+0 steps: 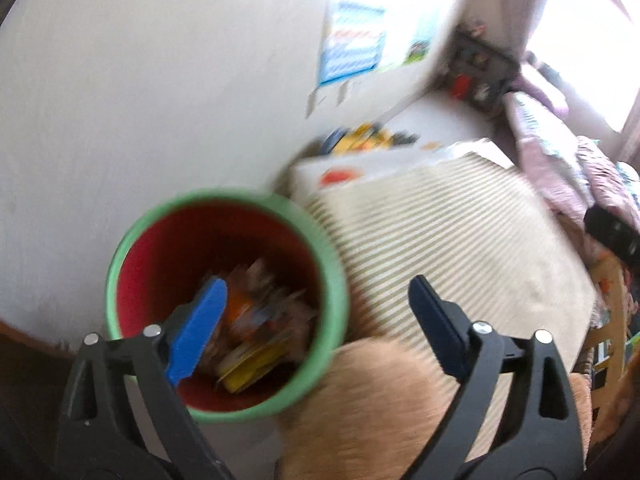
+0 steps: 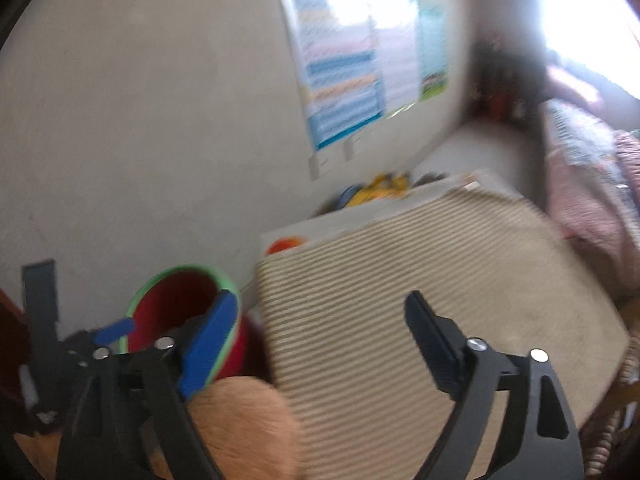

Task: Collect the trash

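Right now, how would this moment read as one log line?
left gripper: open, empty | right gripper: open, empty | bin: holds wrappers

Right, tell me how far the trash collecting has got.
Done: the bin next to the striped mat already holds a heap of wrappers. In hand: nothing; the left tool and the right tool both stand open and empty. Left: no loose trash shows on the mat; the colourful pile by the wall is too blurred to judge.
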Demonstrator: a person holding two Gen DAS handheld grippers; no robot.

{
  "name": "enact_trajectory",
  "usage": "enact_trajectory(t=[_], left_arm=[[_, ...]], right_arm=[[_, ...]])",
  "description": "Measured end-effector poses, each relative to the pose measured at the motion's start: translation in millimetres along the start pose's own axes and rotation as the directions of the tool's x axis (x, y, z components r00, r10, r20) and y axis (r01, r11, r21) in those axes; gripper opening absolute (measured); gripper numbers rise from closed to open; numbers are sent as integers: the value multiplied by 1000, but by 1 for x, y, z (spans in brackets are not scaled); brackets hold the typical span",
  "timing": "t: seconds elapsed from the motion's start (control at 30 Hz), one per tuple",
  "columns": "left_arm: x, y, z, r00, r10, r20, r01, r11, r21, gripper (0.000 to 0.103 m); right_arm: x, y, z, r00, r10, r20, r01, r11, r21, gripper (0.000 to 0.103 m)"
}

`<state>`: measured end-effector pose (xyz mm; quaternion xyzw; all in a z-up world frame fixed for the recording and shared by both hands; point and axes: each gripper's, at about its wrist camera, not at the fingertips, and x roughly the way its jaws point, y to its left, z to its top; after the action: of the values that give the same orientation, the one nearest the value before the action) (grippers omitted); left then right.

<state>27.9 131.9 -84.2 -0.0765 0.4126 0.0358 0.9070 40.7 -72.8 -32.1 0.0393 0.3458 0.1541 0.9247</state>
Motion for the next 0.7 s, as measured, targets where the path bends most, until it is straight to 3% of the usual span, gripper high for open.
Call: enact_trajectory(t=[0.1,0.17,0.3,0.4,0.47,0.5,0.57,0.7], left_arm=[[-29,-39,14,990,-36,135,30,999,42,97],[-49,-65,23,970,-69,234,56,996,63,97],[-78,-109,37,932,-110,346,82,992,97,97],[-90,-132,42,916,-140,375,99,987,127,97],[-99,-148,42,908,-129,399,81,988,134,97],[-103,-154,41,904,-130,407,78,987,140,98],[-108,-161,39,902,-144,406,86,984,156,98],[-111,-169,33,909,-140,392,70,980,186,98]], right_arm=[[-41,-27,-2,989,-75,127,75,997,7,96],[-69,-43,-5,968,-136,213,135,991,17,96],[-109,-71,-16,898,-280,339,268,960,83,96],[-134,-96,-29,840,-368,399,327,930,171,96],[-142,-110,-33,824,-400,400,338,916,218,96],[-144,-117,-35,824,-409,393,337,910,240,96],[-146,-133,-38,842,-412,347,321,901,291,96],[-150,-152,-47,861,-397,318,275,889,367,96]])
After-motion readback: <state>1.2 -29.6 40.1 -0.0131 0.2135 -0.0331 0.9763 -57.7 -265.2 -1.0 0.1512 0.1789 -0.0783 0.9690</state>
